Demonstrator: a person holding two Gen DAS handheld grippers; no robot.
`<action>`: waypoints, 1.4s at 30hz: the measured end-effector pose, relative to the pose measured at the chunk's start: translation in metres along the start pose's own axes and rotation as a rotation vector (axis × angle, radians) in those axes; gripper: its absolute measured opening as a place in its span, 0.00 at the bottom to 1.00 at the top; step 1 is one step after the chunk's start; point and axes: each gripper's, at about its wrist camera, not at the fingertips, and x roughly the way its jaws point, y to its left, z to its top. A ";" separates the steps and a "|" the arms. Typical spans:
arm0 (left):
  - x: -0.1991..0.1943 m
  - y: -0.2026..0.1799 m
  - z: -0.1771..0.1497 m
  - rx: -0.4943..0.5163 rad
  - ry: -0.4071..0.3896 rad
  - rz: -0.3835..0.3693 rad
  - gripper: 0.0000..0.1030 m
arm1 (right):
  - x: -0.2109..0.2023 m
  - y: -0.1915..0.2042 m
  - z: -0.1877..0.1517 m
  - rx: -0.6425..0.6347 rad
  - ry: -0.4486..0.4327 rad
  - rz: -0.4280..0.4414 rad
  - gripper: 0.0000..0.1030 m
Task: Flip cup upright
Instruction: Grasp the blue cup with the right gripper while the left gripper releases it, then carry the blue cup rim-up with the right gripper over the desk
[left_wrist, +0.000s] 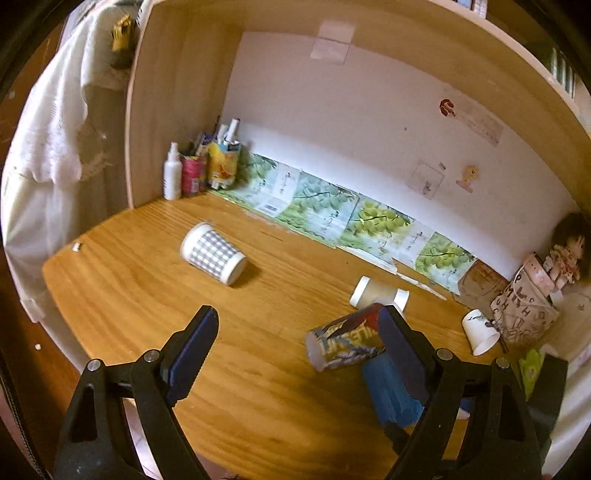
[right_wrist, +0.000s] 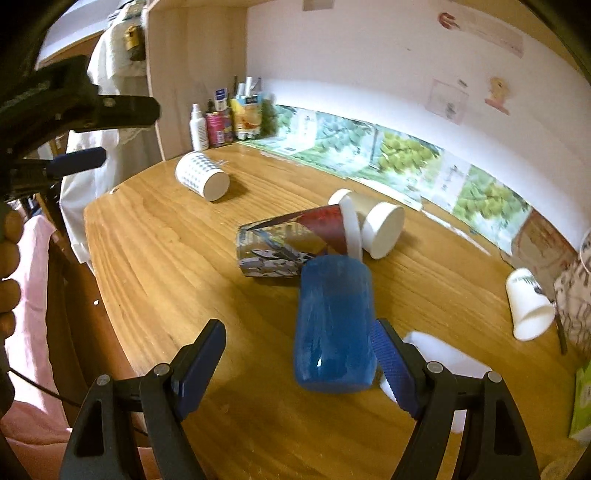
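The translucent blue plastic cup (right_wrist: 334, 325) lies on its side on the wooden surface (right_wrist: 166, 236), and it looks like the cup to right first: the right claw (right_wrist: 299, 363) hovers with its jaws spread wide and empty, and the cup sits between the blue pads, nearer the right-hand one. To do this well, the claw should probably settle lower and centre the cup's body between the pads before closing, gripping across the middle of the wall rather than near a rim, since thin plastic may squash or squirt out. The blue cup's far end touches or nearly touches the printed red-and-grey paper cup (right_wrist: 291, 243), also on its side, so a lift before rotating seems wiser than pivoting in place. Beyond the blue cup lie a plain white paper cup (right_wrist: 373, 221) and a checked white cup (right_wrist: 201, 175). The left claw (left_wrist: 299, 350) is also wide and empty, above the surface short of the printed cup.
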 end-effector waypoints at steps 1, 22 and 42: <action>-0.004 0.000 -0.002 0.011 -0.004 0.008 0.87 | 0.001 0.001 0.000 -0.004 -0.001 0.005 0.79; -0.007 -0.006 -0.002 0.184 0.064 0.022 0.88 | 0.065 -0.020 0.017 0.076 0.136 0.012 0.79; 0.025 -0.011 0.005 0.275 0.159 -0.027 0.88 | 0.106 -0.025 0.030 0.089 0.287 0.010 0.72</action>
